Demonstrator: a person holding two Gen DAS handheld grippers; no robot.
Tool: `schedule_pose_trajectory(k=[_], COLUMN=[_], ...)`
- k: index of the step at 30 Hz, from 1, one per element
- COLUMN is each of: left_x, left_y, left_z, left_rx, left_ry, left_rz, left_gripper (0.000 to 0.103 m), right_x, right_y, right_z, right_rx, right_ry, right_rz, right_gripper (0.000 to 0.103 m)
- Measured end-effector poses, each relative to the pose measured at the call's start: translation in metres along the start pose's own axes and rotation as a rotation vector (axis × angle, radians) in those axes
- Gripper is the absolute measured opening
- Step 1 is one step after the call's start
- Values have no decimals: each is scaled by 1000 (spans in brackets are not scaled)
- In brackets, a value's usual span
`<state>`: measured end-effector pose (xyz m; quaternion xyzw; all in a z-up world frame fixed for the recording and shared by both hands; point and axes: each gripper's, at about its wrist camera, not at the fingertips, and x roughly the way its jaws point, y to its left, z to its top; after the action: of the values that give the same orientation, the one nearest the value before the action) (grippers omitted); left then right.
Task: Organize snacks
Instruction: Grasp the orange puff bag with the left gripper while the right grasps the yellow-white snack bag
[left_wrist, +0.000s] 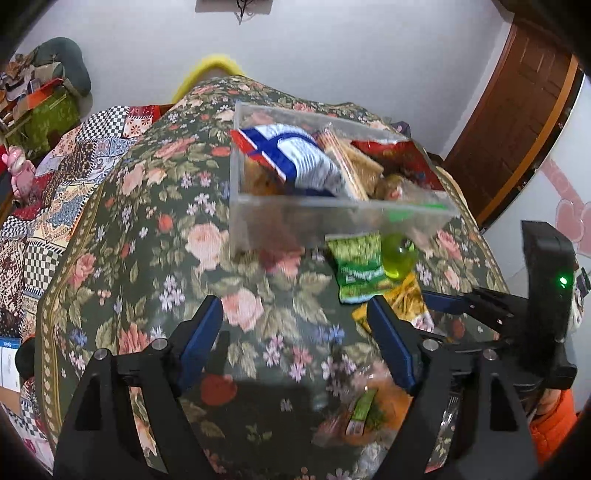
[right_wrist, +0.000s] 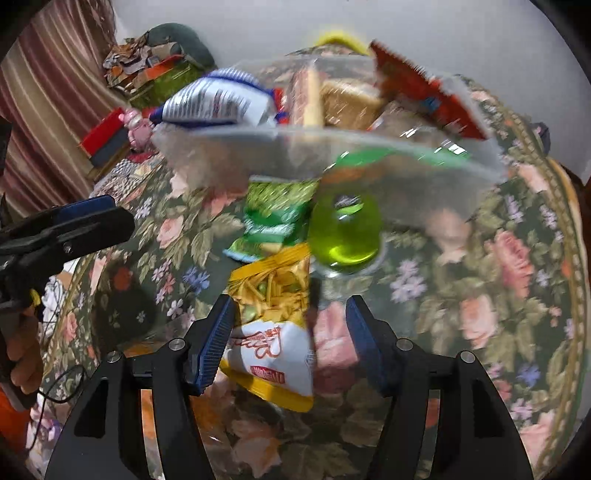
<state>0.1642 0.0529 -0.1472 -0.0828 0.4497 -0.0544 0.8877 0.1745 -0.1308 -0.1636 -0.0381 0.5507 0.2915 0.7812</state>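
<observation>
A clear plastic box (left_wrist: 332, 214) (right_wrist: 280, 155) stands on the floral tablecloth and holds several snacks: a blue-and-white bag (left_wrist: 295, 155) (right_wrist: 218, 101), crackers (left_wrist: 354, 162) and a red bag (left_wrist: 399, 151) (right_wrist: 428, 92). In front of the box lie a green snack pack (left_wrist: 360, 266) (right_wrist: 273, 221), a green jelly cup (left_wrist: 399, 258) (right_wrist: 345, 232) and a yellow-and-white snack bag (right_wrist: 277, 328) (left_wrist: 406, 306). My right gripper (right_wrist: 290, 332) is open, its fingers on either side of the yellow bag. My left gripper (left_wrist: 295, 332) is open and empty over bare cloth.
A transparent wrapped snack (left_wrist: 364, 410) lies near my left gripper's right finger. The right gripper's body (left_wrist: 546, 295) shows at the right of the left wrist view; the left gripper (right_wrist: 66, 229) shows at the left of the right wrist view. Clutter and patterned quilts (left_wrist: 55, 177) lie left.
</observation>
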Motion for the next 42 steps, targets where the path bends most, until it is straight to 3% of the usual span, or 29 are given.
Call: schedule_pose_trajectory(k=[3, 4, 5, 11, 23, 30, 35, 38, 42], left_x=[0, 0, -1, -8, -20, -7, 12, 25, 34], left_y=[0, -1, -2, -19, -64, -80, -86, -80, -74], left_z=[-7, -9, -12, -26, -53, -68, -72, -71, -66], left_rx=[-2, -4, -6, 19, 75, 95, 136, 107, 88], left_ry=[20, 24, 30, 58, 95, 139, 151, 170, 128], left_rz=[-7, -10, -14, -46, -95, -84, -13, -10, -7], left_gripper=[80, 80, 80, 81, 95, 97, 97, 97, 96], right_x=[1, 0, -1, -18, -79, -85, -86, -84, -81], right_y=[7, 9, 10, -1, -30, -31, -33, -33, -31], right_z=[-1, -2, -3, -16, -59, -67, -70, -71, -71], right_rx=[-38, -49, -55, -27, 94, 130, 141, 143, 142], right_ry=[-25, -26, -22, -61, -155, -164, -166, -167, -163], right_rz=[-33, -24, -15, -58, -84, -83, -74, -66, -59], right_gripper=[56, 51, 40, 33, 32, 32, 32, 32, 32])
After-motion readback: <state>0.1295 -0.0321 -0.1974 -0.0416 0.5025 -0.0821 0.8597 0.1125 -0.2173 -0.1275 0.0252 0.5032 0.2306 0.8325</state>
